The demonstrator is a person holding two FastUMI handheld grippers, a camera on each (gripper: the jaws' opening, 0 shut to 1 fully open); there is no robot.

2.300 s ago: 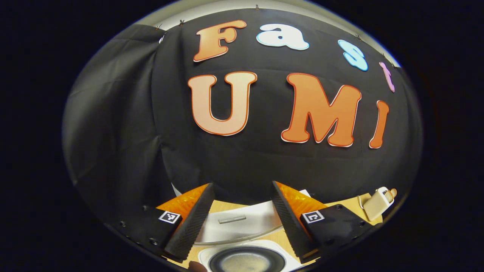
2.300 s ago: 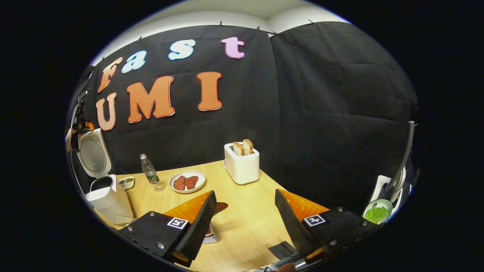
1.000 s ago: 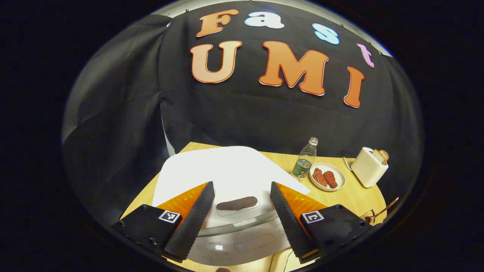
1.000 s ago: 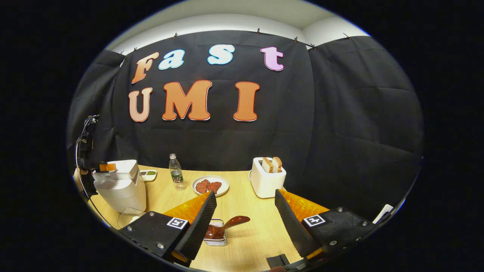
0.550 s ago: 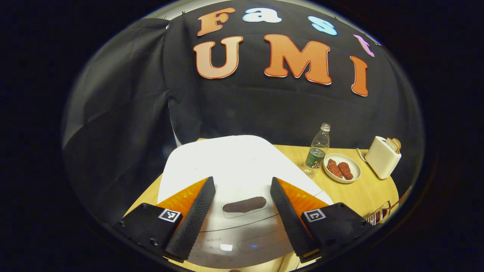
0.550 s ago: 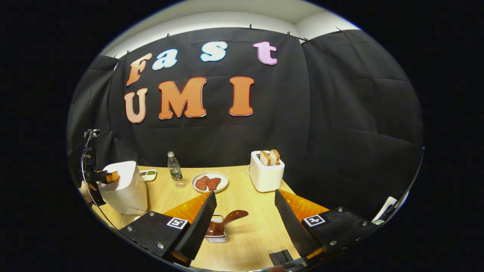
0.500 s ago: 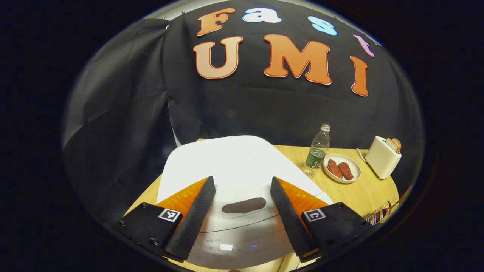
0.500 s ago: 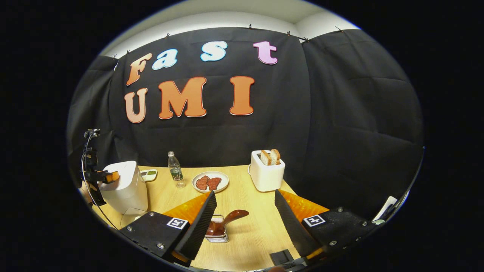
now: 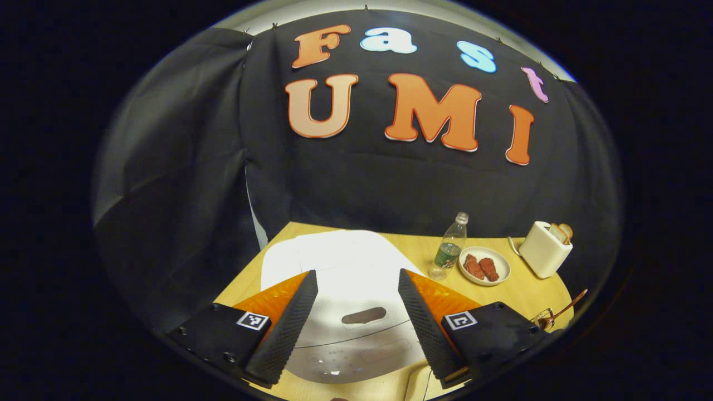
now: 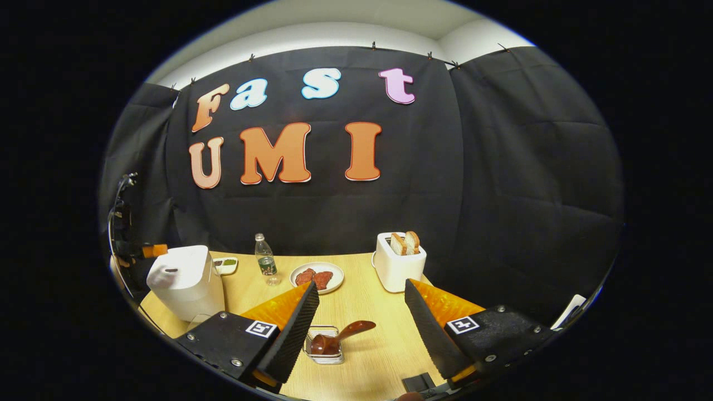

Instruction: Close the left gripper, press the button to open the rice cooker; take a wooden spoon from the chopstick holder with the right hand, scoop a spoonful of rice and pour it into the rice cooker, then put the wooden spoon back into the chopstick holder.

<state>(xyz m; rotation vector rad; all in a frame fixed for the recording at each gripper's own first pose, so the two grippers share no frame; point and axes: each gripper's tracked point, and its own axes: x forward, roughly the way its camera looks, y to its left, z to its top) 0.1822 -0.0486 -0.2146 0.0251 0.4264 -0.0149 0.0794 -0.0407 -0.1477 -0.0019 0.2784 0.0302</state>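
The table (image 10: 367,356) carries all items. The rice cooker (image 9: 345,289) stands at its left end with the lid down; its dark latch button (image 9: 363,316) lies on the front of the lid. The same cooker (image 10: 186,281) is seen closed in the right gripper view, with the other handheld unit just behind it.

The toaster (image 10: 398,262), plate (image 10: 317,277) and bottle (image 10: 266,259) stand along the back of the table, well apart from the cooker. None belongs to the task.

The left gripper (image 9: 356,317) hovers above the cooker's front, fingers spread wide, the button between them and below. They grip nothing.

The right gripper (image 10: 362,328) hovers over the near edge of the table, fingers likewise wide apart and empty.

The chopstick holder (image 10: 325,345), a small wire basket, sits on the table just ahead of the right gripper. The wooden spoon (image 10: 340,336) rests in it, handle slanting up and to the right. No rice container can be made out.

Judgement: a closed lid and a spoon in its holder fit equally a stage prior to the button press and a stage after the spoon's return with the lid lowered again. These pictures do not settle which, so no next move is prescribed.
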